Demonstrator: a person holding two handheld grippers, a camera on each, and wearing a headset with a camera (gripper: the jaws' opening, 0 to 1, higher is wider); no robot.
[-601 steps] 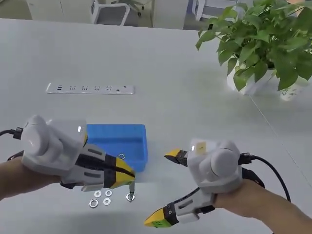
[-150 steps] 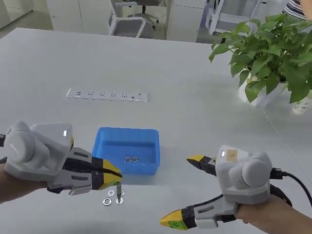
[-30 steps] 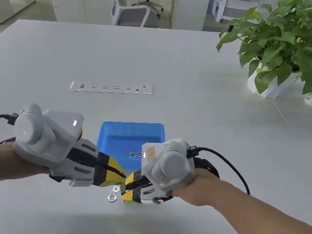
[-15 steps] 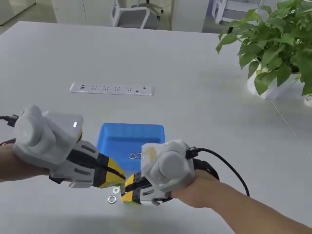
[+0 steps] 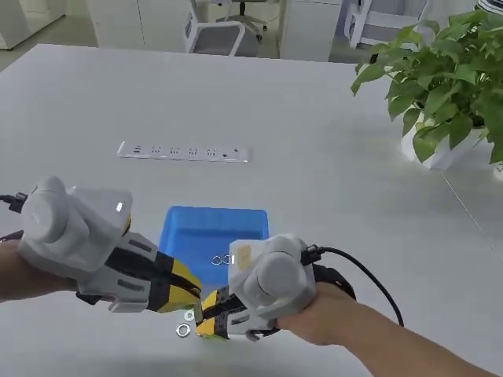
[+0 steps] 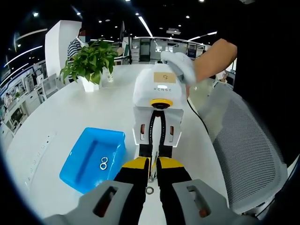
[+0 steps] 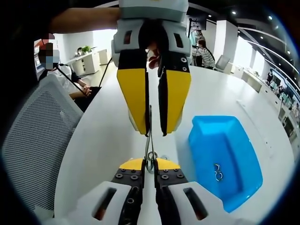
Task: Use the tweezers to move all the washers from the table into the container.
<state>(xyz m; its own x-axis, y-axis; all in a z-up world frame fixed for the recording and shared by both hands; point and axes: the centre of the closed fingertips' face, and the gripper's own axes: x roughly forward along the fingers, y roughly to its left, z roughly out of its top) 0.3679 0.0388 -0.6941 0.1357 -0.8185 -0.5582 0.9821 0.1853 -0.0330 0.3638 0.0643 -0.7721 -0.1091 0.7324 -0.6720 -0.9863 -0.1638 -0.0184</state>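
Left gripper [image 7: 153, 132] and right gripper [image 7: 149, 165] jaws both pinch the tweezers [image 7: 149, 146].

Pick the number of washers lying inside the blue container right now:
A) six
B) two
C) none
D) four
B: two washers lie side by side on the floor of the blue container, as the right gripper view shows and the head view confirms.
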